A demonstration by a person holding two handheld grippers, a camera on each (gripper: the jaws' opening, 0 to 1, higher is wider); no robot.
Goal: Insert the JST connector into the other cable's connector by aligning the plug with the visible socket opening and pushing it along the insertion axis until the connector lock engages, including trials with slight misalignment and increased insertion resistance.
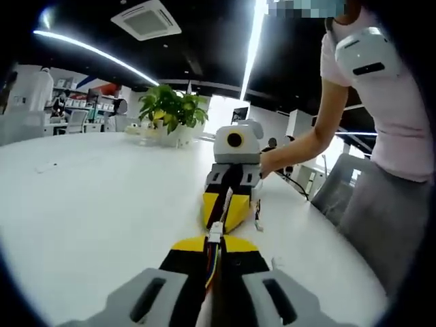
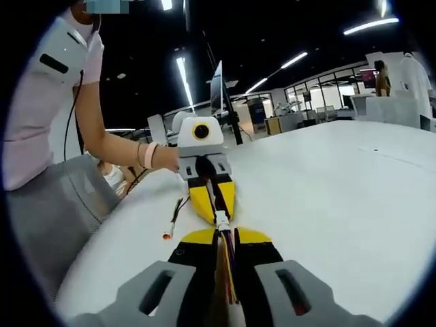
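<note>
My left gripper (image 1: 214, 245) is shut on a bundle of coloured wires (image 1: 212, 262), and a white JST connector (image 1: 216, 234) sticks out past its yellow tips. Facing it tip to tip, my right gripper (image 1: 225, 219) is shut on the other cable. In the right gripper view, that gripper (image 2: 223, 236) clamps its own coloured wires (image 2: 228, 272). The white connector (image 2: 221, 219) sits in the small gap before the left gripper (image 2: 215, 210). The two connector halves meet there in line. I cannot tell whether they are fully seated.
Both grippers work low over a white table (image 1: 102, 204). A loose cable tail (image 2: 177, 208) with a small plug end (image 2: 167, 236) lies beside them. The person (image 1: 395, 136) stands at the table's edge. A potted plant (image 1: 170, 112) sits far back.
</note>
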